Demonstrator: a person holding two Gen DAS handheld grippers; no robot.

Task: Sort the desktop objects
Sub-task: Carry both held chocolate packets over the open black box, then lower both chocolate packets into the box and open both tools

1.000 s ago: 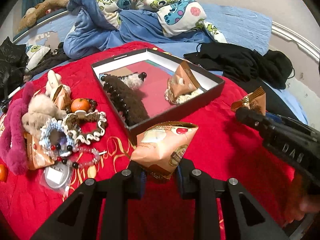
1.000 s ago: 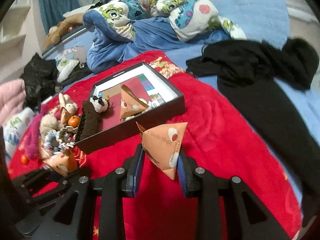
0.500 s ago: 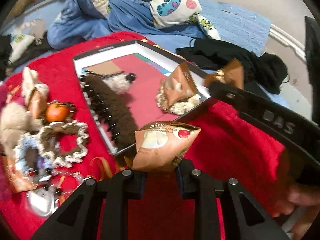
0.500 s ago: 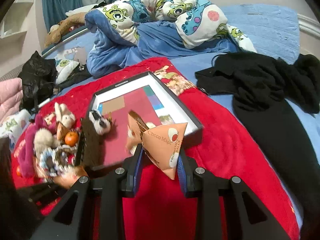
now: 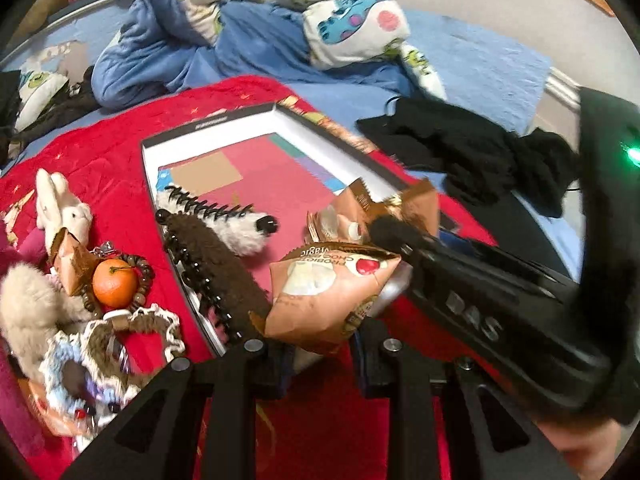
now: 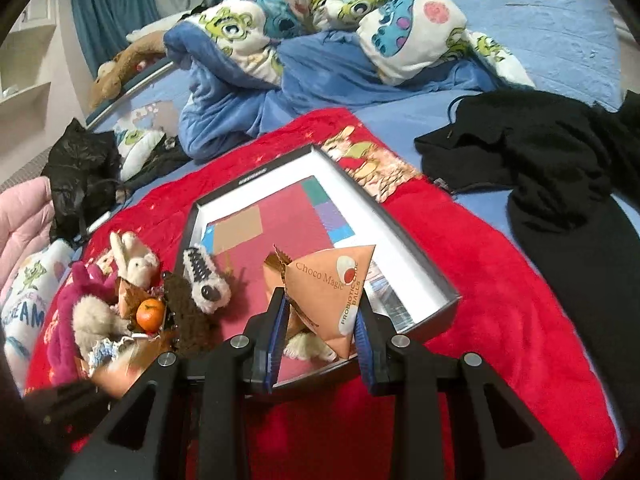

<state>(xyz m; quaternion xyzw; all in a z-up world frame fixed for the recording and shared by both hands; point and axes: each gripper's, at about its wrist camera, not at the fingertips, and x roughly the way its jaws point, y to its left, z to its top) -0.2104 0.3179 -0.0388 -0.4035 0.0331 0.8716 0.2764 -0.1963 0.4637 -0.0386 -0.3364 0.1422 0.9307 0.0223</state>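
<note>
My left gripper [image 5: 320, 344] is shut on an orange snack packet [image 5: 328, 292] and holds it over the near edge of the black shallow box [image 5: 208, 124]. My right gripper [image 6: 322, 320] is shut on a second orange "Choco Magic" packet [image 6: 336, 284] above the box [image 6: 424, 264]; it also shows in the left wrist view [image 5: 476, 292] at the right. Inside the box lie a brown furry hair claw [image 5: 224, 272], a white furry clip [image 5: 244, 232] and another packet [image 5: 344, 216], partly hidden by the right gripper.
A pile left of the box holds a small orange [image 5: 114, 282], bead bracelets, scrunchies [image 5: 80, 352], plush rabbits [image 5: 60, 204] and a packet. A black garment [image 6: 560, 168] lies to the right and a blue cartoon quilt [image 6: 320, 40] behind, all on a red blanket [image 6: 500, 320].
Both grippers have moved forward with their packets, from the red blanket in front of the box to over the box. The right gripper now sits close beside the left packet.
</note>
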